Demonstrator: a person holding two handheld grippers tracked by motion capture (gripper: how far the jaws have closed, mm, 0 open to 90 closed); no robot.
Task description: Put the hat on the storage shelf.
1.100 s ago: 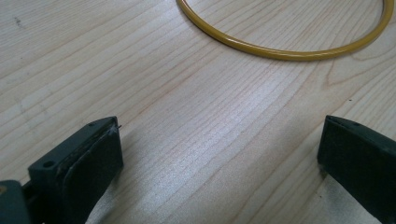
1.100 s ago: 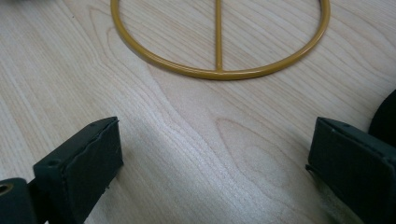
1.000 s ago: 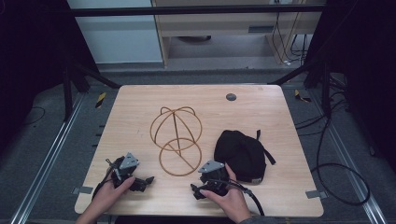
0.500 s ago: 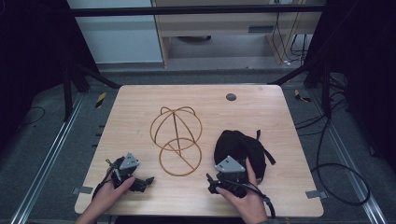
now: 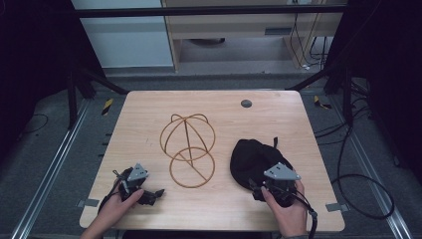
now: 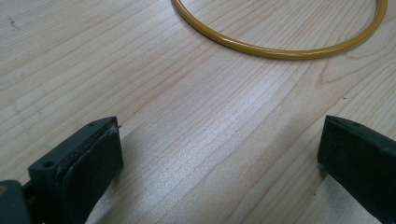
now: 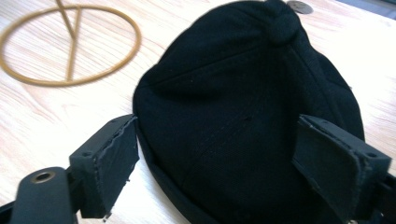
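Note:
A black cap (image 5: 251, 157) lies on the wooden table (image 5: 149, 114), right of a gold wire hat stand (image 5: 188, 144). My right gripper (image 5: 264, 188) sits at the cap's near edge. In the right gripper view its jaws (image 7: 224, 158) stand wide on either side of the cap (image 7: 243, 70); they have just been closing a little, with the cap between them and the pads not visibly pressing on it. My left gripper (image 5: 155, 193) rests low at the front left, open over bare wood (image 6: 219, 154). The stand's base ring (image 6: 280, 52) lies just ahead of it.
A small grey round disc (image 5: 246, 103) is set into the table near its far edge. Black frame posts stand at both sides, and cables (image 5: 363, 194) loop on the floor to the right. The stand's ring (image 7: 56, 83) lies left of the cap.
My right gripper has moved to the right along the front of the table and turned towards the cap, so its jaws now straddle the cap's near edge. The left gripper has stayed put.

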